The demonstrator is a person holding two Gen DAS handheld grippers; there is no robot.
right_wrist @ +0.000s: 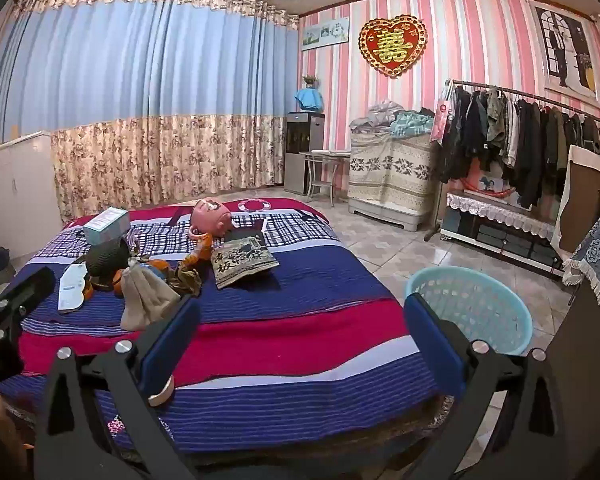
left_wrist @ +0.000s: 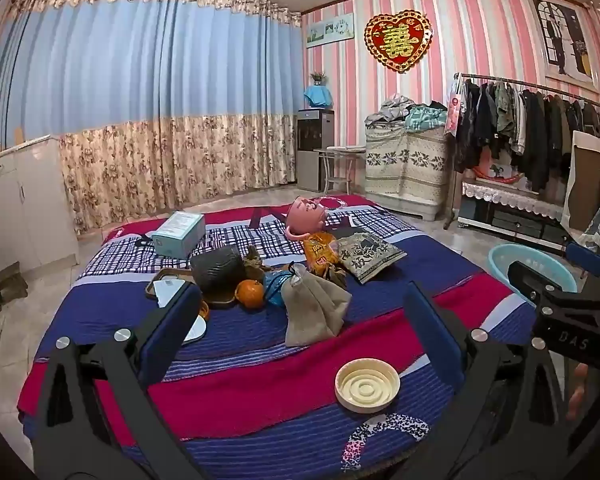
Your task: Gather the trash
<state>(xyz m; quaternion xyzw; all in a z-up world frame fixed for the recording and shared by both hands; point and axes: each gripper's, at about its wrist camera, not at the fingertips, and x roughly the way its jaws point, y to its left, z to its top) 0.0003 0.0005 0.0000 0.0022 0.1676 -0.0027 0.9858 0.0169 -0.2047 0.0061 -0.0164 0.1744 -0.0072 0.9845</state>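
Observation:
A bed with a striped red and blue cover (left_wrist: 260,380) holds a pile of items: an orange snack wrapper (left_wrist: 319,250), a grey printed bag (left_wrist: 368,255), a beige cloth pouch (left_wrist: 314,308), an orange fruit (left_wrist: 250,293), a pink cup (left_wrist: 305,216) and a cream round lid (left_wrist: 367,385) near the front. My left gripper (left_wrist: 304,332) is open and empty above the near half of the bed, short of the pile. My right gripper (right_wrist: 300,340) is open and empty over the bed's right side. A light blue basket (right_wrist: 474,308) stands on the floor at right.
A teal box (left_wrist: 179,233) and a dark round pouch (left_wrist: 217,267) on a tray lie at the bed's left. A white cabinet (left_wrist: 20,208) stands at left. A clothes rack (left_wrist: 540,136) and a covered chest (left_wrist: 406,160) line the far wall. Tiled floor (right_wrist: 384,248) surrounds the bed.

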